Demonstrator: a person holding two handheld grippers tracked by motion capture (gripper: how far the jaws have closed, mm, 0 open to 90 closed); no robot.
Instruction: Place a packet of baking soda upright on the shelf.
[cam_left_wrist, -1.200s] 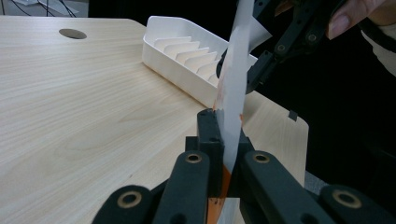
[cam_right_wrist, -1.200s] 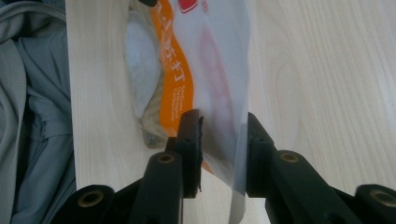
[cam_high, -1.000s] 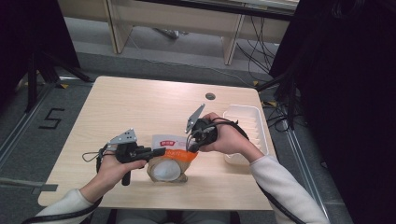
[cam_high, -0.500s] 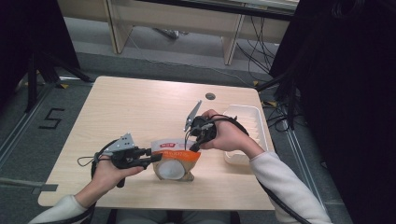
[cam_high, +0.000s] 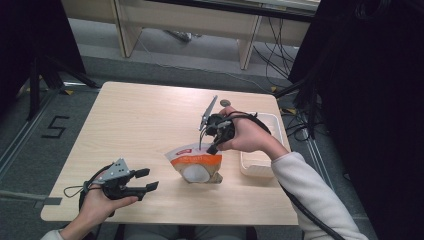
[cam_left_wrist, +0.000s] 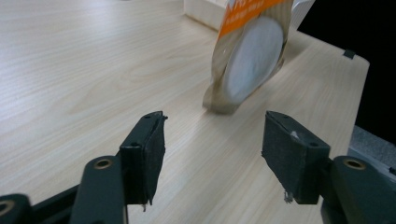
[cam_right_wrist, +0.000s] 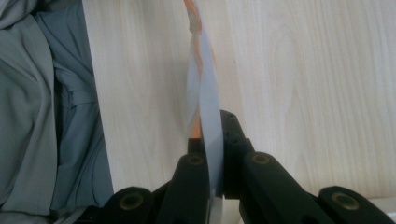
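At the frame's centre the pouch (cam_high: 196, 165) stands on the table (cam_high: 135, 120), its top edge pinched in the right gripper (cam_high: 214, 146). The left gripper (cam_high: 145, 180), lower left, sits with jaws apart, well clear. With just that thin edge pinched, the pouch may slip free and topple.

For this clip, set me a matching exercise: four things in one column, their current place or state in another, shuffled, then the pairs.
Things:
1. left hand-held gripper
2. right hand-held gripper
3. orange and white stand-up plastic pouch
4. shallow white plastic tray

States:
A. by the table's right edge
B. open, holding nothing, near the table's front edge
C. upright on the light wooden table
D. clamped on the pouch's top edge

Pairs: 1-B, 2-D, 3-C, 4-A
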